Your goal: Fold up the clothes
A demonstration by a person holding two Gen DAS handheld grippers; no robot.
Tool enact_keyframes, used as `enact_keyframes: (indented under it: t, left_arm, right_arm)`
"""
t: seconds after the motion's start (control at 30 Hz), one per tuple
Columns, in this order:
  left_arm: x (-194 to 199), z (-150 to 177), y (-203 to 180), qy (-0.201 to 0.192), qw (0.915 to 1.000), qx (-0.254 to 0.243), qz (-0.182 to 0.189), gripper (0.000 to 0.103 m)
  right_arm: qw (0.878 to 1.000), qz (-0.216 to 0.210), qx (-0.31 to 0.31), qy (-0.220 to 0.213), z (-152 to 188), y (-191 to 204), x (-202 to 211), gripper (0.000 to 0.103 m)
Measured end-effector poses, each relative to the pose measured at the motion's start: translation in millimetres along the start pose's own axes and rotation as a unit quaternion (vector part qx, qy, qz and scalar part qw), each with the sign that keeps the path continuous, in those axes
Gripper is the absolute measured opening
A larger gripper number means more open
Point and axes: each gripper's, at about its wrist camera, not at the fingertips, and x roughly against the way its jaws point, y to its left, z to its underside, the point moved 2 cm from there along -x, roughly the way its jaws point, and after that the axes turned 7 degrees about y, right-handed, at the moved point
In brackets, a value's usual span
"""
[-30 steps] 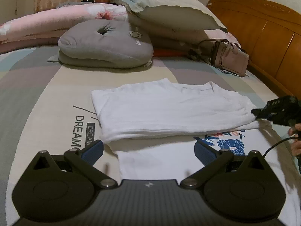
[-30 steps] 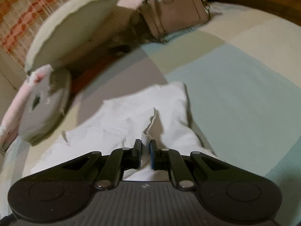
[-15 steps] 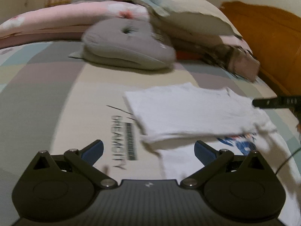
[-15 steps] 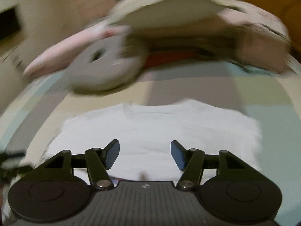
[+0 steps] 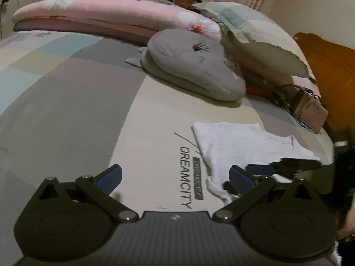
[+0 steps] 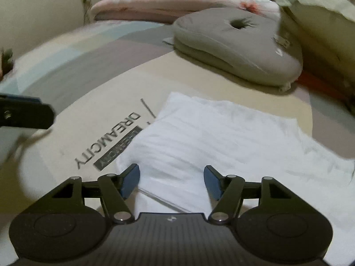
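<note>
white shirt [image 6: 213, 137] folded flat on the bed [image 6: 93, 102], beside the dreamcity print. likely light, limp, no stiffness; apt to sag and unfold if lifted by one point, so best pinched at a corner or along the doubled near edge, both layers together. right gripper [image 6: 170, 180] low over the near edge, jaws spread wide, holding nothing. left gripper [image 5: 175, 178] off the shirt's left side, also spread, empty.

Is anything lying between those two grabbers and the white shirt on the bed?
Nothing visible does. The right gripper hangs open directly over the folded white shirt. The left gripper is open beside the shirt's edge, with only bare bedsheet between them.
</note>
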Motion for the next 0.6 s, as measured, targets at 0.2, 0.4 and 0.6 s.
enact_keyframes:
  t: [0.2,0.4,0.6]
  left_arm:
    - [-2,0,6,0.006,0.9999,0.011,0.006,0.102]
    - [-1,-1,13,0.004,0.9997,0.024,0.004,0.102]
    - [3,-2,20,-0.002,0.9992,0.039,0.008,0.102]
  right_arm:
    - [0.998,0.007,-0.049,-0.03,-25,-33,9,0.069]
    - [0.999,0.017,-0.033,-0.022,-34,-17,-41,0.08]
    - [0.998,-0.004,-0.045,-0.039,-32,-17,-15,0.08]
